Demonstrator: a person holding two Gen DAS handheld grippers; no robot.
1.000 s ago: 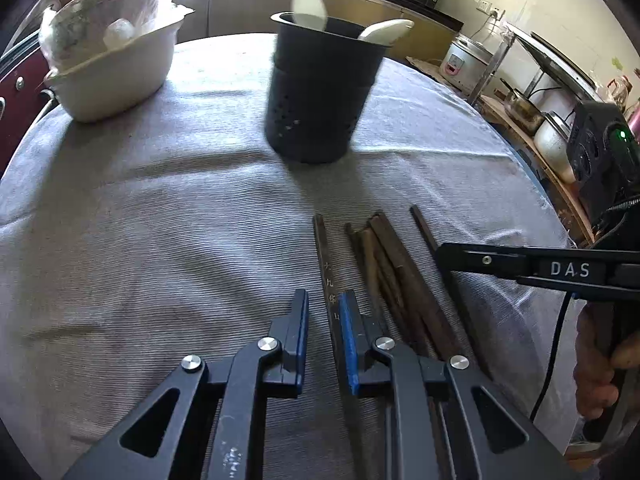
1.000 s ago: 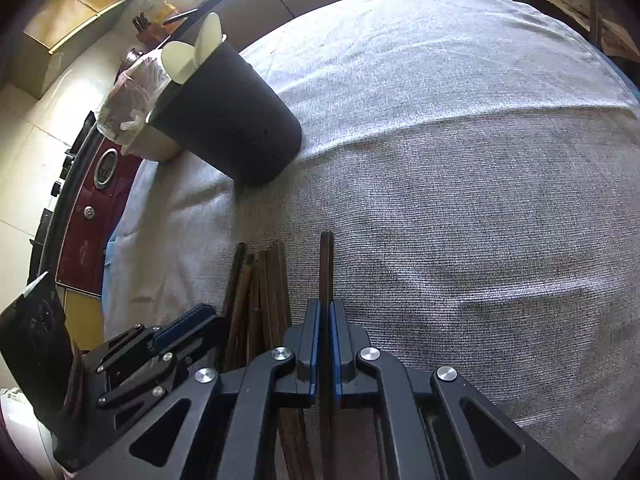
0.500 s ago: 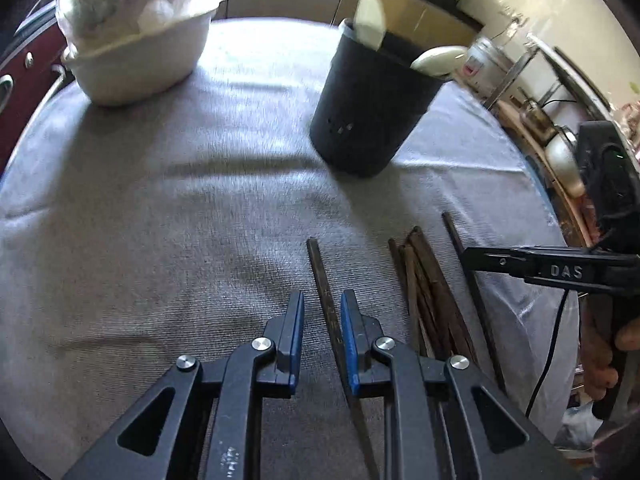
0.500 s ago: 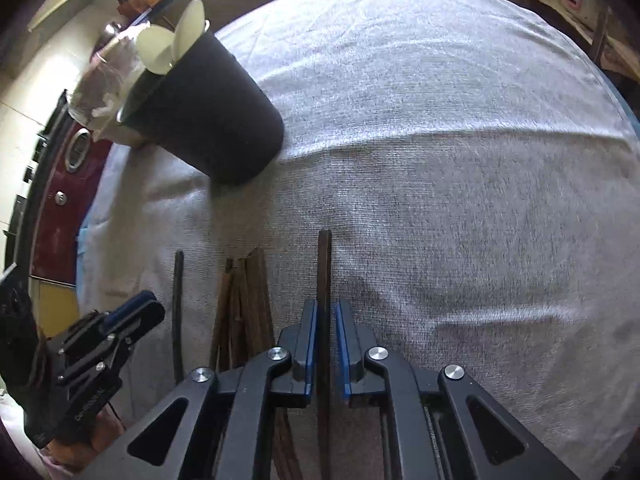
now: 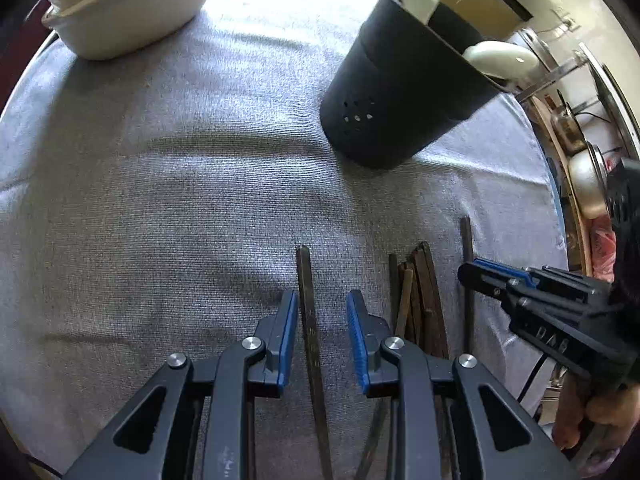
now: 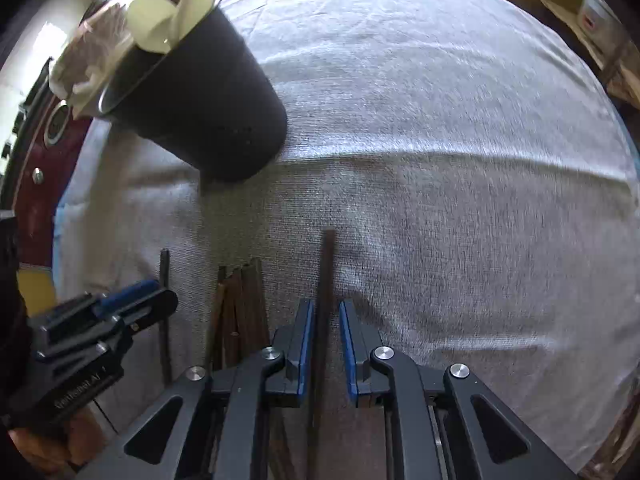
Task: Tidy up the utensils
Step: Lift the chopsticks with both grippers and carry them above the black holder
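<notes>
A black perforated utensil holder (image 5: 404, 92) with two white spoons (image 5: 500, 58) stands on the grey cloth; it also shows in the right wrist view (image 6: 200, 108). A bundle of dark wooden chopsticks (image 5: 420, 300) lies on the cloth, also seen in the right wrist view (image 6: 240, 308). My left gripper (image 5: 322, 312) is open around a single chopstick (image 5: 306, 280) without pinching it. My right gripper (image 6: 324, 320) is open around another single chopstick (image 6: 326, 272). The right gripper shows at the right of the left wrist view (image 5: 480, 276), the left gripper at the left of the right wrist view (image 6: 144, 300).
A white bowl (image 5: 132, 12) with wrapped contents sits at the back left of the round table (image 5: 120, 200). Kitchen shelves with pots (image 5: 588, 184) stand beyond the table's right edge. A lone chopstick (image 5: 466, 264) lies right of the bundle.
Both grippers have opened wider; the right one was shut on its chopstick and has let it go. Both views have come closer to the holder and the left chopstick lies apart from the bundle.
</notes>
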